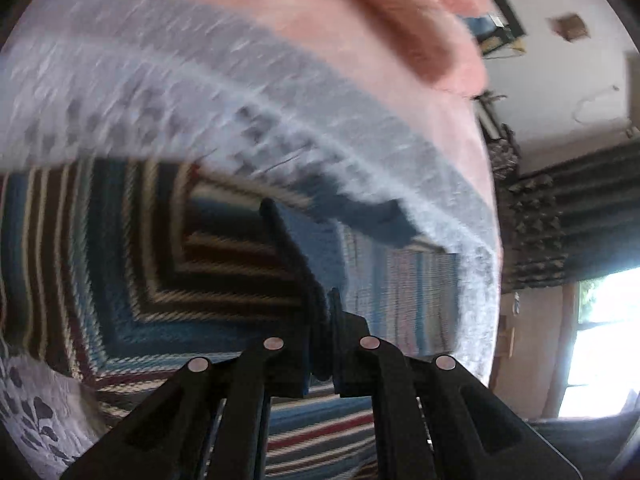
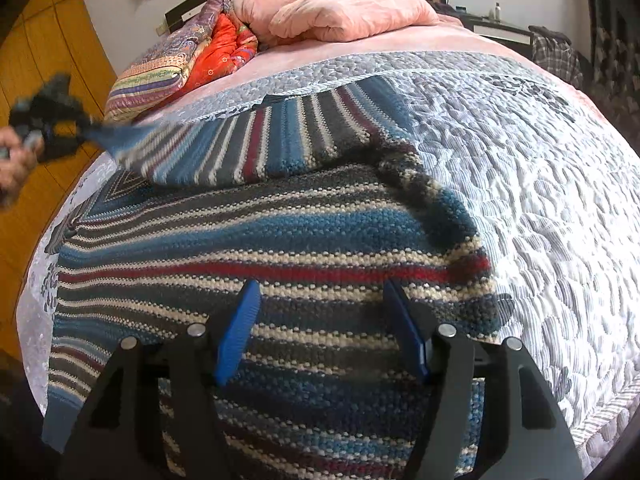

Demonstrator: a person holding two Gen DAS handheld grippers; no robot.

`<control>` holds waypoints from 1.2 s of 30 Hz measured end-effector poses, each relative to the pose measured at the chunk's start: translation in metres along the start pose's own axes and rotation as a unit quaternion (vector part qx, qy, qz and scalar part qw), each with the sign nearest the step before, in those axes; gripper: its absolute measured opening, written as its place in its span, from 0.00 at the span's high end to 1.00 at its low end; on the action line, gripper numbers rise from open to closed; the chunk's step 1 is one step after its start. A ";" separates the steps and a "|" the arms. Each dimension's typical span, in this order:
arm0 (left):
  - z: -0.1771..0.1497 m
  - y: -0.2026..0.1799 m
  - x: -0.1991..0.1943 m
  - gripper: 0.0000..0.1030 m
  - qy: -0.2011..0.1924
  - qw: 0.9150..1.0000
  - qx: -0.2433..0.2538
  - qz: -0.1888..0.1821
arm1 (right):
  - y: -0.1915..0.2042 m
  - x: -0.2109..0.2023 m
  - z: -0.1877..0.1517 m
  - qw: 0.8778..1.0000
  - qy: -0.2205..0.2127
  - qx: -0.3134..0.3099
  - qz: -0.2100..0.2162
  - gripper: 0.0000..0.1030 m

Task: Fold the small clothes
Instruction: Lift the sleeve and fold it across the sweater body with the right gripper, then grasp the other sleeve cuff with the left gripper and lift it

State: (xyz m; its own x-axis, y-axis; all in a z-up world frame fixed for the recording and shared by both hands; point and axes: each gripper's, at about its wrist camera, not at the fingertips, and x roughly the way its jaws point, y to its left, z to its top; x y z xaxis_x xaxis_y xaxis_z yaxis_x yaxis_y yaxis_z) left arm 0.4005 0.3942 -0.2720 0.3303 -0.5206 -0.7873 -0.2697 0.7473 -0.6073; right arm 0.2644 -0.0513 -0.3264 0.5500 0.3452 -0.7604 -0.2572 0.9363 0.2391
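Your left gripper (image 1: 320,320): the two fingers are pressed together. They pinch an edge of the striped sweater (image 2: 280,240). You can see the knit bunched between the tips in the left wrist view. That view is blurry.

Left gripper seen from the other side: it is at the left edge of the bed (image 2: 440,40), lifted off the quilt (image 2: 540,200). A corner of the sweater stretches up to it. Your hand (image 2: 16,160) holds it from behind.

Your right gripper (image 2: 320,320): the two blue fingers (image 2: 236,332) are wide apart. Nothing is between them. They sit over the near part of the sweater. You cannot tell if the tips touch the knit.

Sweater: it lies on the quilt, on the left half of the bed, close to the near edge. It has blue, white, grey and red stripes. The far part is folded over and lifted toward the left edge. The near part lies flat.

Quilt: pale grey with a leaf print. It covers the near part of the bed.

Pink pillows (image 2: 340,4): piled at the far end of the bed, well away from the sweater.

Bright folded blankets (image 2: 192,52): at the far left corner of the bed, next to the pillows.
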 end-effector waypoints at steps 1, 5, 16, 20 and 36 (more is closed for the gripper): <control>-0.003 0.011 0.007 0.93 0.005 1.000 -0.005 0.007 | 0.000 0.000 0.000 1.000 0.000 0.000 0.000 0.37; -0.010 0.050 0.043 0.86 0.031 0.998 -0.026 0.057 | 0.002 0.002 0.001 1.000 0.003 -0.004 -0.001 0.37; -0.025 0.012 0.037 0.60 -0.038 0.999 0.009 0.034 | 0.021 -0.001 0.004 1.000 0.003 -0.022 0.007 0.37; -0.025 0.040 0.051 0.77 -0.027 0.998 -0.011 0.052 | 0.032 -0.015 0.009 0.999 -0.001 -0.038 0.005 0.37; -0.059 0.330 -0.228 0.26 -0.284 0.927 -0.238 0.062 | 0.118 -0.015 -0.002 0.996 0.050 -0.059 0.047 0.36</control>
State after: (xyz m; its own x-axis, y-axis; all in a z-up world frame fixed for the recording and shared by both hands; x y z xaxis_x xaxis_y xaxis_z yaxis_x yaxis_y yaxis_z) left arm 0.1833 0.7349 -0.2991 0.6562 -0.0414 -0.7535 -0.6613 0.4495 -0.6006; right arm 0.2241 0.0537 -0.2883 0.4385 0.4165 -0.7964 -0.3987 0.8843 0.2430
